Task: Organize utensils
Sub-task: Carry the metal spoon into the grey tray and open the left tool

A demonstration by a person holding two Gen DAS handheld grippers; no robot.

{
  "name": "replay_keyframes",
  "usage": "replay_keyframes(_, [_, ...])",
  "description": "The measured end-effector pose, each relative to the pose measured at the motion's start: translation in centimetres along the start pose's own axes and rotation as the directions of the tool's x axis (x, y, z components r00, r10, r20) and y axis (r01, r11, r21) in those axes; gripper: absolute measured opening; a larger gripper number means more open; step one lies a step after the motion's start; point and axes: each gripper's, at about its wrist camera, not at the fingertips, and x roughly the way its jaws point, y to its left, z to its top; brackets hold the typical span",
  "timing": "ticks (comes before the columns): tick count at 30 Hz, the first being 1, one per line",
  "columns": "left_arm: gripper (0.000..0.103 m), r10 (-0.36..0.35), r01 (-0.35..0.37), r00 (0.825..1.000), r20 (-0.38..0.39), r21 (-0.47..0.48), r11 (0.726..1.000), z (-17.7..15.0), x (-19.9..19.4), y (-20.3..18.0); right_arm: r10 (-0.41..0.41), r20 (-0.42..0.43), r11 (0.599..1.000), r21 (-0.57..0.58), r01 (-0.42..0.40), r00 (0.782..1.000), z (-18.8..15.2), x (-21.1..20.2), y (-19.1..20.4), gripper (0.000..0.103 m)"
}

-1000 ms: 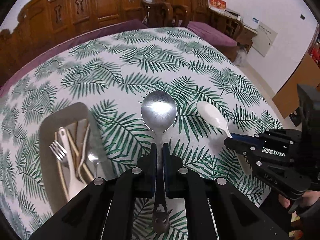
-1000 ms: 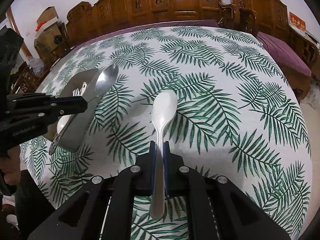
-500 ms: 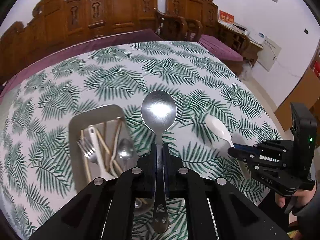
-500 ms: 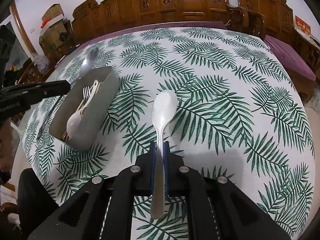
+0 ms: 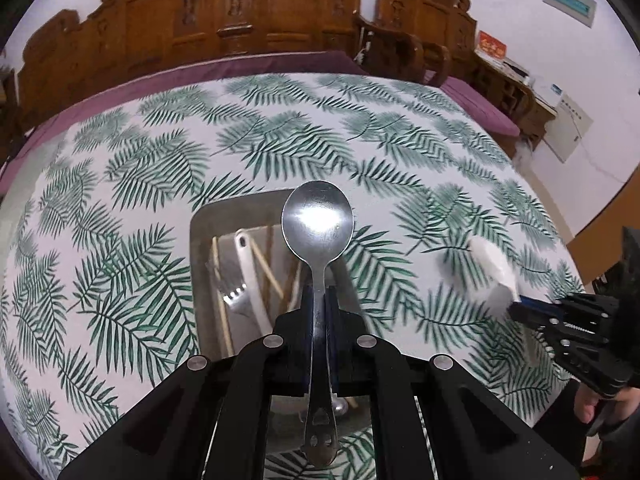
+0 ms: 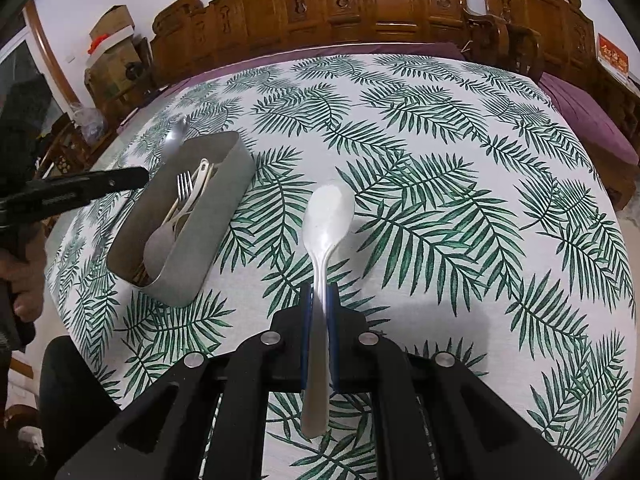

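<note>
Two spoons are in the air and neither is home yet. In the left wrist view the left gripper (image 5: 318, 300) sits at bottom centre, its jaws pinched tight on the neck of the metal spoon (image 5: 318, 220), bowl pointing up the frame and overlapping the far right corner of the grey container (image 5: 200, 248) that fills the middle of the picture. It looks lined up for a drop, though how high it hangs above the rim I cannot tell. Inside the container there is already a haul: a fork (image 5: 236, 296), a white utensil handle (image 5: 248, 272) and pale chopsticks (image 5: 264, 268), so a good part of the sorting appears done. Over at the right edge of that same view the right gripper (image 5: 516, 306) pokes in, carrying the white spoon (image 5: 490, 264). Switch to the right wrist view and it is plain: jaws closed narrow on the handle of the white spoon, bowl up at frame centre over the leaf-print tablecloth (image 6: 440, 160), well apart from the container at middle left. No other loose cutlery shows on the cloth in either view. By my reading, the metal spoon goes in first, the white one after, and that may finish it.
</note>
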Motion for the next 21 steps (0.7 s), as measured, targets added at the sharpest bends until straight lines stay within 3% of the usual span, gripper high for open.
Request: replay_keyframes(21, [0.005,0.027,-0.029,0.996,-0.086,-0.027,0.999,0.2,6.3,0.4,0.000,-0.021,1.000,0.013,0.000,1.000,-0.1,0.8,-0.8,0.009])
